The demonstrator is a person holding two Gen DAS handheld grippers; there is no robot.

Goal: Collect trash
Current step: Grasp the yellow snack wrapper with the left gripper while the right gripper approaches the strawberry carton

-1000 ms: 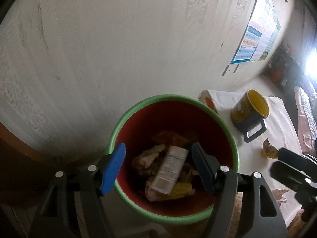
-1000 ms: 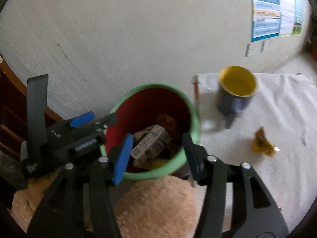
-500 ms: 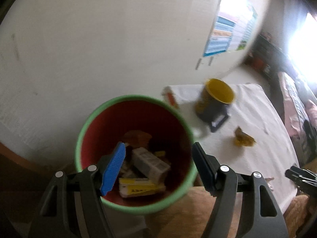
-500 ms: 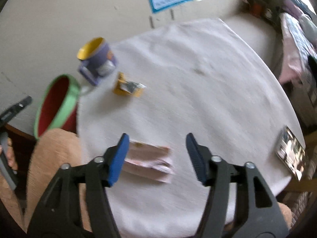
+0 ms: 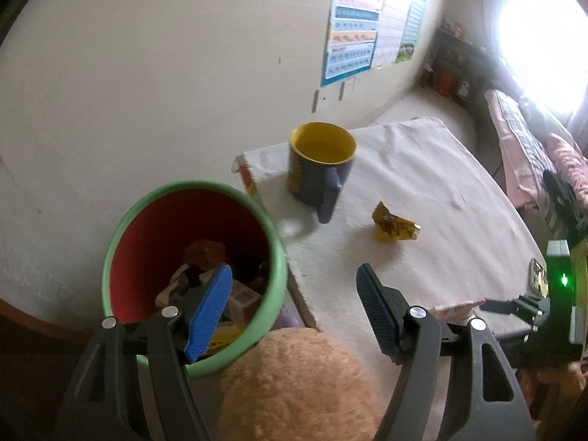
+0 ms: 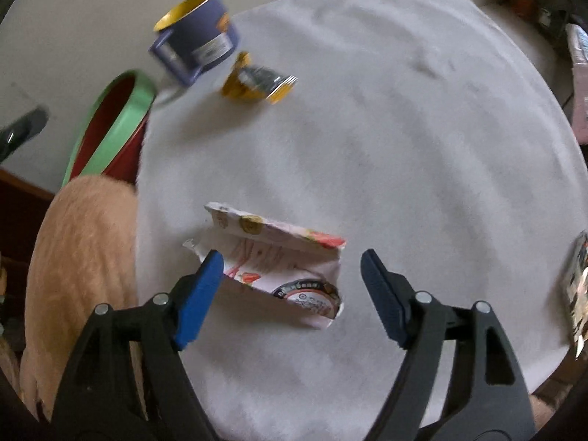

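Observation:
A green-rimmed red bin point(image 5: 125, 235) stands left of the white-clothed table point(image 5: 433, 198) and holds several pieces of trash; it also shows in the right wrist view point(image 6: 110, 132). My left gripper point(image 5: 294, 305) is open and empty, above the gap between bin and table. My right gripper point(image 6: 292, 294) is open, just above a pink-white wrapper point(image 6: 279, 257) lying on the cloth between its jaws. A yellow wrapper point(image 5: 393, 224) lies near the mug, also seen in the right wrist view point(image 6: 257, 82). The right gripper shows at the edge of the left wrist view point(image 5: 514, 305).
A blue mug point(image 5: 319, 169) with yellow inside stands at the table's far left corner, also in the right wrist view point(image 6: 194, 36). A tan plush object point(image 5: 301, 386) sits between bin and table. A dark packet point(image 6: 575, 286) lies at the table's right edge.
My left gripper has swung right from over the bin toward the table. My right gripper has left the bin and come down over the pink-white wrapper.

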